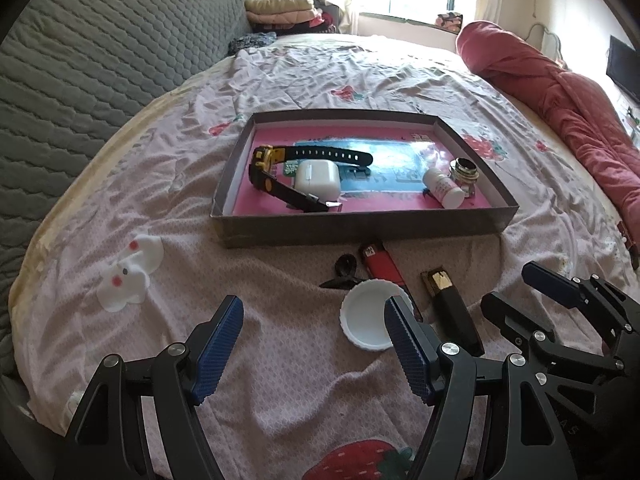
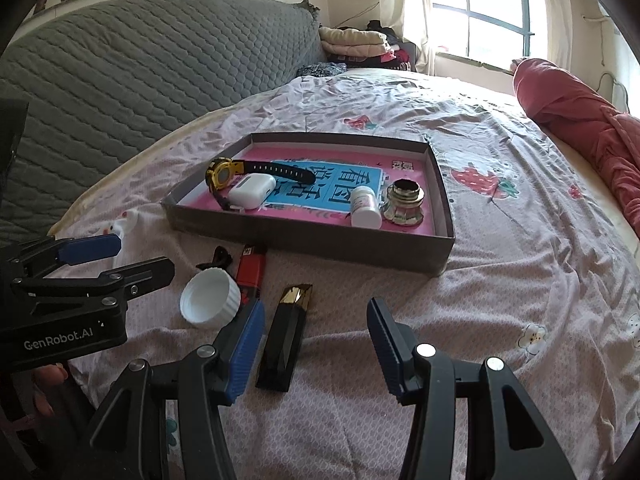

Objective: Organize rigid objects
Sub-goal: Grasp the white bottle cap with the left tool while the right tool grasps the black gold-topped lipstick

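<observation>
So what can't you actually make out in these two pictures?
- Left wrist view: part of the white lid and the red lighter, hidden behind a finger.
- Both views: the small black clip, too small and dark to identify.
- Right wrist view: print on the small white bottle in the tray, too small to read.

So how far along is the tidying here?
Done: yellow-black wristwatch, white earbud case, small white bottle and glass jar lie in the grey cardboard tray. In hand: nothing. Left on the bed: white ribbed cap, red lighter, black-gold bar, black clip.
</observation>
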A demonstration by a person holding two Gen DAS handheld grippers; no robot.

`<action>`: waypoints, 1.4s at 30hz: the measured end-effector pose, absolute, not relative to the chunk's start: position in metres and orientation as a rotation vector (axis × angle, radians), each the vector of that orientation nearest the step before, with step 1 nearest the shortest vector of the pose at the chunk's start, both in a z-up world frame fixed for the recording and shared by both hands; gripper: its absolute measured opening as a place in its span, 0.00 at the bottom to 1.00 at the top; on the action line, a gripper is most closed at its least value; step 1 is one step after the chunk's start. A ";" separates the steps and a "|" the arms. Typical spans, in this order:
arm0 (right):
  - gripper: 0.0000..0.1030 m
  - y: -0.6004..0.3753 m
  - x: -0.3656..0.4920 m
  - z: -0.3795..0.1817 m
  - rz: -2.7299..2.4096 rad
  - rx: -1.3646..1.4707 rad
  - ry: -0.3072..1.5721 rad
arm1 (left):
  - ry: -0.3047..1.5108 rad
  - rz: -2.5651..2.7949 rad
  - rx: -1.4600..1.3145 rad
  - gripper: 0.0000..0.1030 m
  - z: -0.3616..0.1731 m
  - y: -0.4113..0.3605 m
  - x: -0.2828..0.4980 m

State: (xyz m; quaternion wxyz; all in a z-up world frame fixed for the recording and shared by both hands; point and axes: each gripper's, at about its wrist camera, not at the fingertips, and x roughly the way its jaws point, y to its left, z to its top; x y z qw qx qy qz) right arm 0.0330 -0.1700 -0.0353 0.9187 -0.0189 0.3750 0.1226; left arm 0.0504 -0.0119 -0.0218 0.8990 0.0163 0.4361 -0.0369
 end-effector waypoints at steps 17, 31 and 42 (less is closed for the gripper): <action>0.51 -0.164 0.027 -0.042 0.260 -0.069 0.802 | 0.953 -0.100 0.022 0.72 -0.033 -0.017 0.044; 0.51 -0.153 0.032 -0.056 0.274 -0.092 0.839 | 0.988 -0.142 -0.051 0.72 -0.044 -0.022 0.054; 0.51 -0.151 0.039 -0.068 0.262 -0.100 0.865 | 1.042 -0.175 -0.125 0.72 -0.060 -0.025 0.068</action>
